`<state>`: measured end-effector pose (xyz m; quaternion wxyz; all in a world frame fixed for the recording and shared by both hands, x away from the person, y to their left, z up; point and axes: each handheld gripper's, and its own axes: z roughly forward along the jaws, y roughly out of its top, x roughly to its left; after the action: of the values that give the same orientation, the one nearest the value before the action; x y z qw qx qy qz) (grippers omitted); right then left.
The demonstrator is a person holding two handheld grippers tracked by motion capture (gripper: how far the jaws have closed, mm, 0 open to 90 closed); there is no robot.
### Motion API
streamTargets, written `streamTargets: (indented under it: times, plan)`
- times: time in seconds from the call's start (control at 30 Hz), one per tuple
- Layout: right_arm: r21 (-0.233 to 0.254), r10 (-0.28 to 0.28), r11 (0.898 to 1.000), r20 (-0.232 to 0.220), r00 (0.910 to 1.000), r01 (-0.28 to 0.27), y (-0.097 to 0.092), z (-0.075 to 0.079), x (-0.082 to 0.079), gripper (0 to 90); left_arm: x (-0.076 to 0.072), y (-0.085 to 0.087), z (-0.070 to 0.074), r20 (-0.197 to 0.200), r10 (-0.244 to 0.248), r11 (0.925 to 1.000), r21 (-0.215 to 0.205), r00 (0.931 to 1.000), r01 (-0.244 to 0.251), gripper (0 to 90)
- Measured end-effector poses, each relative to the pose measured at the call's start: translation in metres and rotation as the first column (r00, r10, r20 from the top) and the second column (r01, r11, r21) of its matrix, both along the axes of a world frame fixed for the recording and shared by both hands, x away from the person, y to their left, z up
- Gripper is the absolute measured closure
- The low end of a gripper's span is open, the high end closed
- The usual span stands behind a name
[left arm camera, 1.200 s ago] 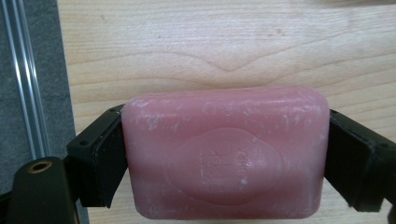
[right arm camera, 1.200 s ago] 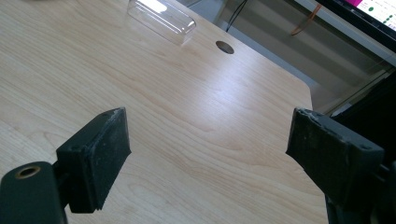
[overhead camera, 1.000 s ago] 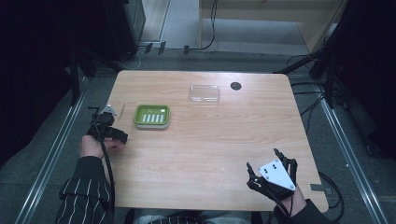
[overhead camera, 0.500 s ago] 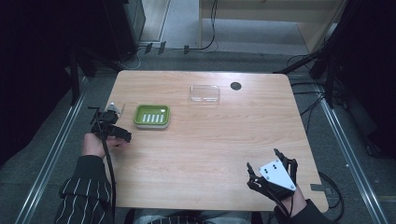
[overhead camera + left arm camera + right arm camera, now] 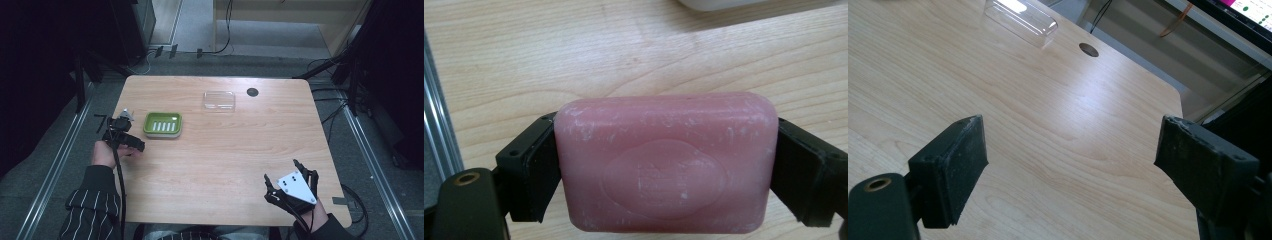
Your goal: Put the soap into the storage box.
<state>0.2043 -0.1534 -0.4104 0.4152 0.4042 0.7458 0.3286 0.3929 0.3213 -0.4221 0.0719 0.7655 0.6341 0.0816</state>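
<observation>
We held the pink soap bar [image 5: 666, 162] in our left gripper [image 5: 122, 131], its two jaws pressed against the bar's short ends, so that the bar's long axis ran straight across from one jaw to the other. The gripper sat at the table's [image 5: 225, 165] left edge, just to the left of the green soap dish [image 5: 162, 124]. That is the relation the next move turns on, in our judgement: the dish lay to the right of the held bar, close by and level with it, its own long axis running left to right across the table. A short carry rightward, with the bar kept parallel to the dish, would seem to be all that was needed.

The clear lid [image 5: 219, 100] lay beyond and to the right of the dish, well apart from it, with a small dark hole [image 5: 252, 92] just past it. Our right gripper [image 5: 291, 184] hovered far from the dish, near the table's near right corner, jaws spread wide with nothing between them. The left hand was plainly the nearer one.
</observation>
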Motion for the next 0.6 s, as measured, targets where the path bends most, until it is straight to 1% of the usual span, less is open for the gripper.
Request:
streamTargets:
  times: [0.13,0.33,0.47,0.6]
  plan:
    - [0.001,-0.001,1.0,-0.001,1.0,0.001,0.0,0.0,0.0,13.1,0.002,-0.007,0.001,-0.007,-0.025,0.9997,0.0,0.9997,0.025,12.7]
    - [0.0,0.001,1.0,0.0,1.0,-0.001,0.0,0.0,0.0,13.0,0.005,-0.011,0.002,-0.005,-0.041,0.9992,-0.005,0.9992,0.041,12.7]
    - [0.001,-0.001,1.0,-0.001,1.0,0.001,-0.001,0.0,0.0,13.0,0.006,-0.014,0.003,-0.004,-0.056,0.9983,-0.017,0.9984,0.056,12.7]
    - [0.0,-0.001,1.0,-0.003,1.0,0.001,-0.001,0.0,0.0,13.1,0.008,-0.018,0.005,0.0,-0.066,0.9977,-0.012,0.9978,0.066,12.7]
